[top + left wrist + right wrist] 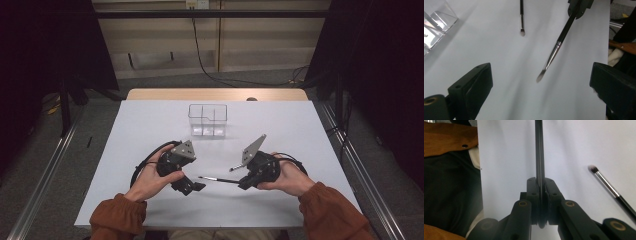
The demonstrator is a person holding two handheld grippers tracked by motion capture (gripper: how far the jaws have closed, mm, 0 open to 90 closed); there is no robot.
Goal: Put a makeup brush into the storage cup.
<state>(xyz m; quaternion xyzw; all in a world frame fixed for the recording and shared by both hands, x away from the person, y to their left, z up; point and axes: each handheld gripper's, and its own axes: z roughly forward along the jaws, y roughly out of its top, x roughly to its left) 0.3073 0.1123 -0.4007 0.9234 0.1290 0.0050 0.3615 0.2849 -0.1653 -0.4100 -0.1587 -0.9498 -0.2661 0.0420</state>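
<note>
One brush held at the right, none yet placed in the clear organiser.

Left of the clear plastic compartmented organiser (pixel 208 120) and nearer the person, the left gripper (pixel 192 186) is seen with jaws spread wide and nothing between them. A thin black make-up brush with a silver ferrule (pixel 218 179) is clamped by its handle in the closed right gripper (pixel 243 183); a second matching brush (pixel 237 166) lies on the white table (pixel 150 120). Both are judged still to be stowed. No legible writing is found.

Held brush (pixel 539 150) tip beyond right gripper view's top edge
</note>
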